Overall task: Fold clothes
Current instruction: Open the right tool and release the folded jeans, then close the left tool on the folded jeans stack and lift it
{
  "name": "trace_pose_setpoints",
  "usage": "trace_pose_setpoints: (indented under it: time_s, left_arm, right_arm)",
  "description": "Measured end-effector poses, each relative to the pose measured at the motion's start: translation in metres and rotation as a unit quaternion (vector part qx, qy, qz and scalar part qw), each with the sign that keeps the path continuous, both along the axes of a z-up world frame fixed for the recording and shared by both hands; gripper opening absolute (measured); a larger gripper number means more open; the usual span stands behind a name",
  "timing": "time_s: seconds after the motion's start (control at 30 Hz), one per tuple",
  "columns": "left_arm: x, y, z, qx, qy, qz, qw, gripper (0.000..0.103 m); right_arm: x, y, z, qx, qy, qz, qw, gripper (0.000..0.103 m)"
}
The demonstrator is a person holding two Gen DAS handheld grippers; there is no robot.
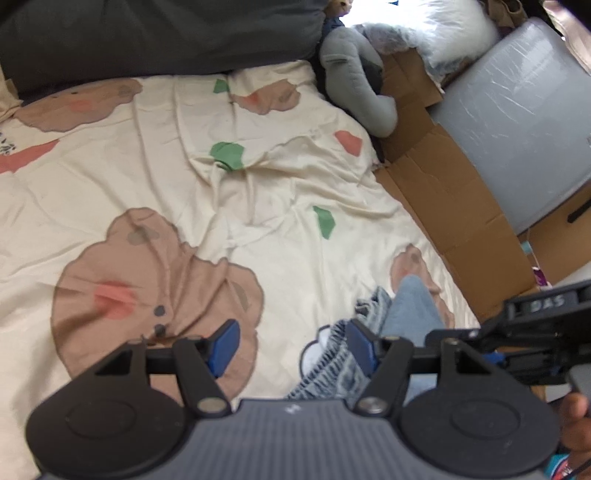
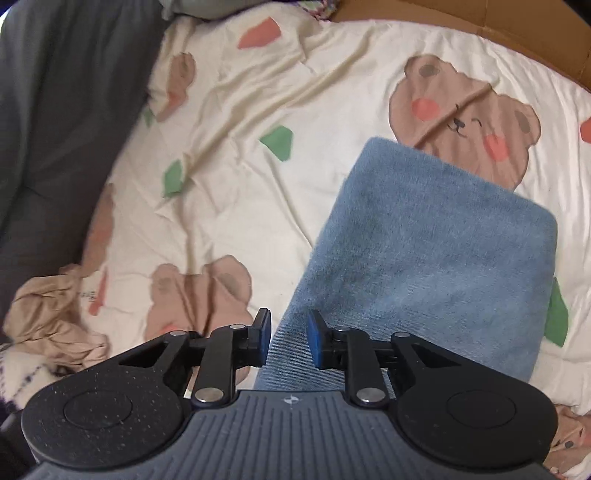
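Folded jeans [image 2: 424, 236] near bedsheet [image 2: 295, 92] edge, cardboard [image 2: 480, 22] beyond

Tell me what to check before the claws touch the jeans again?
1. Right claw let go of jeans: ok, pads apart, denim edge between them, not pinched.
2. Left claw open: ok, nothing between the pads.
3. Jeans folded flat on the bed sheet: ok for the far end; near end hidden.
4. Waistband tidy: not ok, bunched by the left claw.
5. Beige cloth clear of jeans: ok, apart.
6. Whole fold even: cannot tell.
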State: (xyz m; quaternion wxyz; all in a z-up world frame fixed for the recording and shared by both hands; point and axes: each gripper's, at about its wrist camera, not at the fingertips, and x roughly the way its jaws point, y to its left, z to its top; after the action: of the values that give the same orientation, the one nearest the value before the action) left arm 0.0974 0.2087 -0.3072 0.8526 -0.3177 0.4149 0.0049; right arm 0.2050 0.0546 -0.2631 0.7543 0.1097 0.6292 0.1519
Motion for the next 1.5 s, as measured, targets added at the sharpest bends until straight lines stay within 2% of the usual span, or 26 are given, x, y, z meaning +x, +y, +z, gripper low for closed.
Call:
trace_pose_setpoints:
  time_s: [0.1,0.27,0.4,0.5,0.53,0.57,0.6,0.63,0.73,0.93,1.03,1.2,1.3,1.37,1.5]
  left_arm:
    - [0.000,-0.009,0.000,-0.015,0.003,-0.021,0.9997,0.066]
    - [-0.003,-0.029,-0.002,-0.042,0.001,-0.074,0.9964,0.068]
    - [-0.004,-0.040,-0.009,-0.036,0.017,-0.101,0.9941,0.065]
    - [-0.005,-0.045,-0.019,-0.034,0.042,-0.108,0.9926,0.050]
    - [-0.007,-0.045,-0.022,-0.040,0.045,-0.109,0.9923,0.042]
    - [-0.008,-0.045,-0.024,-0.046,0.048,-0.109,0.9918,0.030]
    - [-0.009,-0.045,-0.025,-0.046,0.049,-0.112,0.9914,0.029]
    - [-0.010,-0.047,-0.025,-0.035,0.047,-0.118,0.9912,0.023]
    - [-0.014,-0.049,-0.019,-0.011,0.041,-0.132,0.9903,0.017]
    - [-0.022,-0.040,-0.021,0.001,0.056,-0.125,0.9906,0.016]
    - [-0.021,-0.038,-0.025,0.005,0.059,-0.132,0.9894,0.016]
    - [-0.014,-0.036,-0.027,0.007,0.062,-0.136,0.9888,0.017]
    - [-0.012,-0.037,-0.027,0.015,0.062,-0.140,0.9880,0.017]
    - [-0.013,-0.037,-0.028,0.010,0.065,-0.135,0.9887,0.017]
    - [-0.020,-0.035,-0.030,-0.019,0.064,-0.122,0.9902,0.027]
  right_arm:
    - [0.001,-0.014,0.011,0.004,-0.009,0.009,1.000,0.027]
    - [0.008,-0.049,0.009,-0.010,-0.021,0.011,1.000,0.027]
    - [0.009,-0.084,0.001,-0.012,-0.025,-0.001,1.000,0.027]
    - [0.006,-0.109,-0.006,-0.009,-0.027,-0.011,1.000,0.030]
    - [0.004,-0.117,-0.009,-0.005,-0.030,-0.016,0.999,0.032]
    - [0.001,-0.126,-0.012,-0.001,-0.032,-0.020,0.999,0.034]
    - [-0.001,-0.135,-0.015,0.002,-0.034,-0.025,0.999,0.040]
    - [-0.003,-0.143,-0.017,0.006,-0.036,-0.030,0.999,0.043]
    - [-0.016,-0.170,-0.030,0.020,-0.038,-0.053,0.998,0.045]
    - [-0.049,-0.215,-0.067,0.060,-0.023,-0.090,0.994,0.045]
    - [-0.067,-0.224,-0.087,0.083,-0.015,-0.085,0.993,0.046]
    - [-0.097,-0.221,-0.115,0.120,-0.007,-0.071,0.990,0.046]
    - [-0.109,-0.224,-0.131,0.166,0.000,-0.084,0.983,0.047]
    - [-0.118,-0.225,-0.142,0.193,0.012,-0.098,0.976,0.053]
    - [-0.128,-0.215,-0.147,0.208,0.029,-0.076,0.975,0.054]
